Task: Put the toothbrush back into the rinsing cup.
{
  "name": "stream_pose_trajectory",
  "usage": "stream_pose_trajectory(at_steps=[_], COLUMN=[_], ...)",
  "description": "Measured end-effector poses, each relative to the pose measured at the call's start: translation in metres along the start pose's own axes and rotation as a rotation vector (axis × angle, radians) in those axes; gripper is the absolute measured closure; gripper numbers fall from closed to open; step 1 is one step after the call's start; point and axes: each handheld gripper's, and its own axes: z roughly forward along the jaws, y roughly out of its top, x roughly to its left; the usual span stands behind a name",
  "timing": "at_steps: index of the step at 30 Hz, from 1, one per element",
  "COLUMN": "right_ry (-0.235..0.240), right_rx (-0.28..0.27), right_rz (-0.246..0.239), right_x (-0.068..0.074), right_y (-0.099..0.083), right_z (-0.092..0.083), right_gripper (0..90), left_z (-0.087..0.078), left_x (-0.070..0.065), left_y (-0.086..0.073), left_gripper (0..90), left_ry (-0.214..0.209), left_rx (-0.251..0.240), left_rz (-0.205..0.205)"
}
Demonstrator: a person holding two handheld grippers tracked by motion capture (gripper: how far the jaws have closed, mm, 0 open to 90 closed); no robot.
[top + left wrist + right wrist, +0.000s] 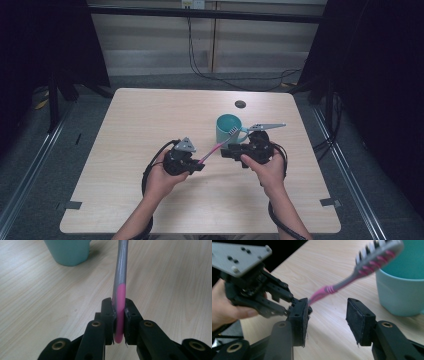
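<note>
Pink-and-grey plastic toothbrush (216, 146) was clamped by its pink handle end between the shut jaws of the left gripper (199, 165), with the pads pressing on both flat sides of the handle. Its long axis ran up and to the right across the pale wooden table (150, 125), and the white bristle head (233, 130) stood over the near rim of the round teal plastic mug (227, 128). The right gripper (229, 152) sat just beside the shaft, on the mug side, with its jaws parted to a moderate gap and nothing between the pads (354, 320); in the right gripper view the shaft passed above and beyond that gap, not inside it. The right hand (267, 167) was judged the nearer one for a regrip at mid-shaft, which would call for lifting the open jaws up to straddle the shaft. The mug's handle (243, 134) pointed right, close to the right gripper. Open tabletop remained to the left and behind the mug, while the table's edges lay well apart from both grippers.
</note>
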Motion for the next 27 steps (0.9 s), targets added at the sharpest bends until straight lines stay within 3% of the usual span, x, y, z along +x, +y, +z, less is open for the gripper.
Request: stream_pose_trajectory(at_steps=[16, 22, 24, 27], right_ry=[-0.003, -0.009, -0.014, -0.020], right_rx=[-0.108, -0.131, -0.134, -0.123], right_rz=[0.112, 0.127, 0.120, 0.122], right_x=[-0.002, -0.001, -0.001, -0.001], right_y=[0.007, 0.009, 0.010, 0.011], right_z=[-0.001, -0.001, -0.002, -0.002], right_gripper=[65.7, 68.6, 69.7, 69.5], left_z=[0.004, 0.003, 0.003, 0.002], left_x=[-0.004, -0.006, -0.007, -0.008], left_y=[0.000, 0.002, 0.002, 0.002], left_gripper=[81.3, 81.2, 81.2, 81.2], left_ry=[-0.012, -0.015, -0.003, 0.001], left_rx=[-0.036, -0.053, -0.053, -0.063], left_rz=[-0.031, -0.054, -0.034, -0.041])
